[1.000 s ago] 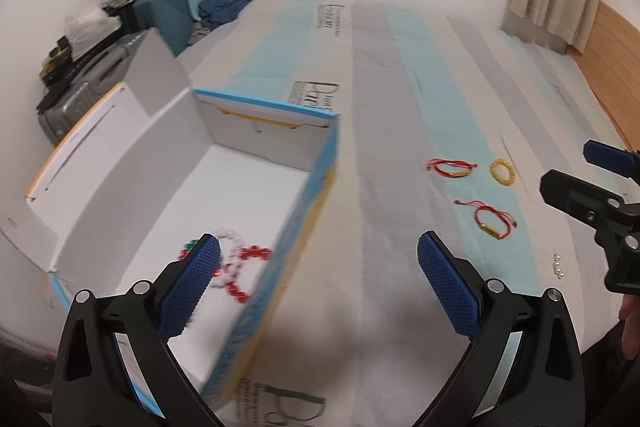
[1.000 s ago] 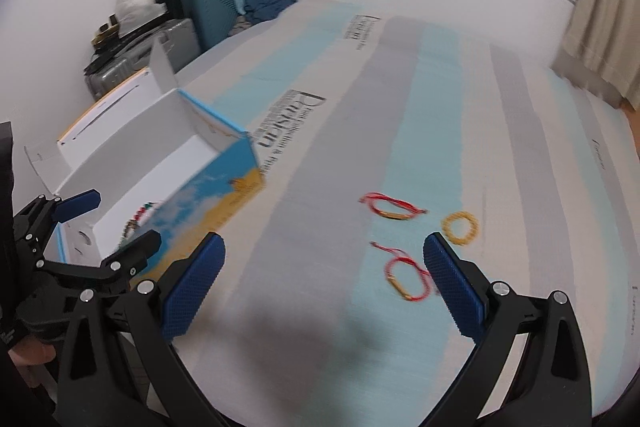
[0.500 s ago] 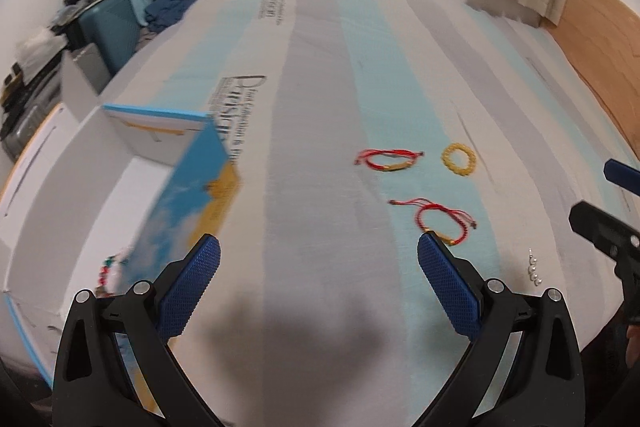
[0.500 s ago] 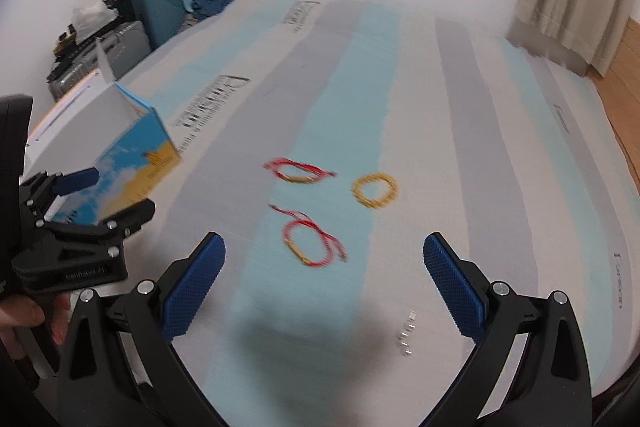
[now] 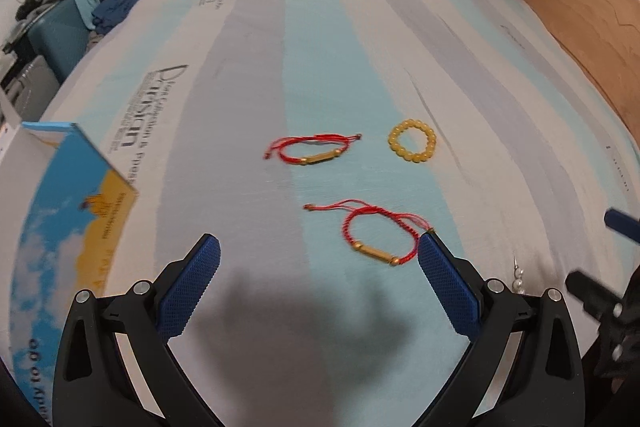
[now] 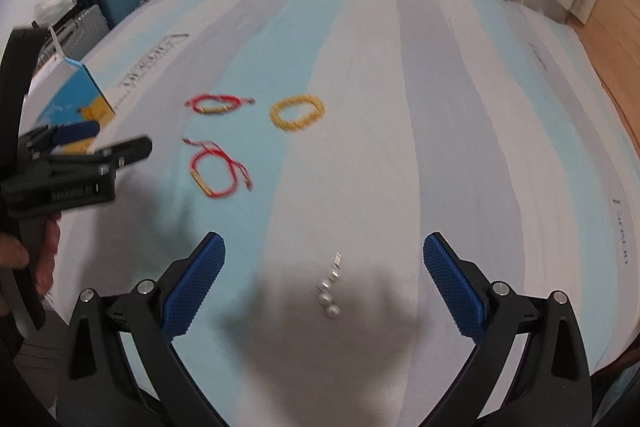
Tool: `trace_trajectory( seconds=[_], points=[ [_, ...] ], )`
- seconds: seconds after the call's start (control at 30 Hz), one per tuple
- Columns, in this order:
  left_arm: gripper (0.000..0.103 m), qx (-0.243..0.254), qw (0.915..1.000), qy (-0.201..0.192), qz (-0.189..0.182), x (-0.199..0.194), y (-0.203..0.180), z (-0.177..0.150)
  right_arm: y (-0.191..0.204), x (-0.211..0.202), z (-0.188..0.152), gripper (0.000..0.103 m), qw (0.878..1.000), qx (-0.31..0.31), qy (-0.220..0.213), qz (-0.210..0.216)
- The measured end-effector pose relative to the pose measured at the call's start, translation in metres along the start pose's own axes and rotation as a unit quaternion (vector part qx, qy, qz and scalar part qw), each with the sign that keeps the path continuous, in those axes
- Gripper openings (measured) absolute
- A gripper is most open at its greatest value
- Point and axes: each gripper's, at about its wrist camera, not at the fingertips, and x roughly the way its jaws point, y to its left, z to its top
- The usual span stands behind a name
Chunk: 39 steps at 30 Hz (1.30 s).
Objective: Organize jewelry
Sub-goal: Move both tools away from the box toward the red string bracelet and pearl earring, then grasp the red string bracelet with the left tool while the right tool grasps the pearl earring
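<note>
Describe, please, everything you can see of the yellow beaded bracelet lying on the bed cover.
The yellow beaded bracelet is a closed ring of round, amber-yellow beads that look glossy, like glass or resin. It lies flat on the striped bed cover, on a pale blue stripe near its border with a whitish one. Nothing touches it: the farther red cord bracelet lies apart from it on the side toward the box, and both claws are well short of it. In the right wrist view it looks blurred and more oval.
</note>
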Motion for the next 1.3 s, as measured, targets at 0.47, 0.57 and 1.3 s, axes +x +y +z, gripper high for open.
trace_trajectory(
  seconds=[0.47,0.57,1.3],
  points=[
    [0.097,0.012,0.9997,0.02,-0.005,0.06,-0.026,-0.005,-0.015,0.048,-0.04,0.092,0.999,-0.002,0.046,0.005],
    [0.097,0.003,0.9997,0.026,-0.005,0.072,-0.023,-0.006,-0.015,0.056,-0.045,0.092,0.998,-0.002,0.056,0.008],
    [0.052,0.022,0.999,0.037,-0.016,0.098,-0.015,-0.016,-0.014,0.085,-0.052,0.054,0.997,0.003,0.076,0.021]
  ],
)
